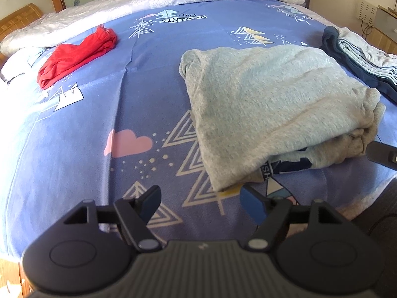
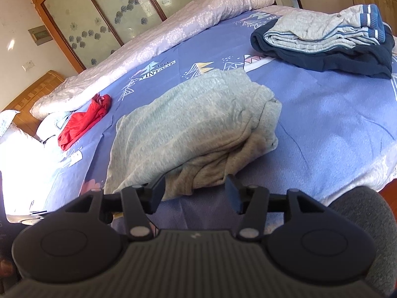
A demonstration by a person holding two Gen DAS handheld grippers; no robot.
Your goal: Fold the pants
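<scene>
Grey pants (image 1: pixel 268 109) lie folded in a thick bundle on the blue patterned bed sheet (image 1: pixel 148 94). In the right wrist view the pants (image 2: pixel 188 129) sit just beyond the fingers. My left gripper (image 1: pixel 199 202) is open and empty, just short of the bundle's near left corner. My right gripper (image 2: pixel 196 193) is open and empty, at the bundle's near edge with its rumpled layers. The right gripper's finger also shows in the left wrist view (image 1: pixel 382 155), beside the bundle's right end.
A red garment (image 1: pixel 74 54) lies at the far left of the bed. A folded stack of dark blue and grey clothes (image 2: pixel 330 42) lies at the far right. A pale quilt (image 2: pixel 158 34) runs along the back. A wooden wardrobe (image 2: pixel 59 15) stands behind.
</scene>
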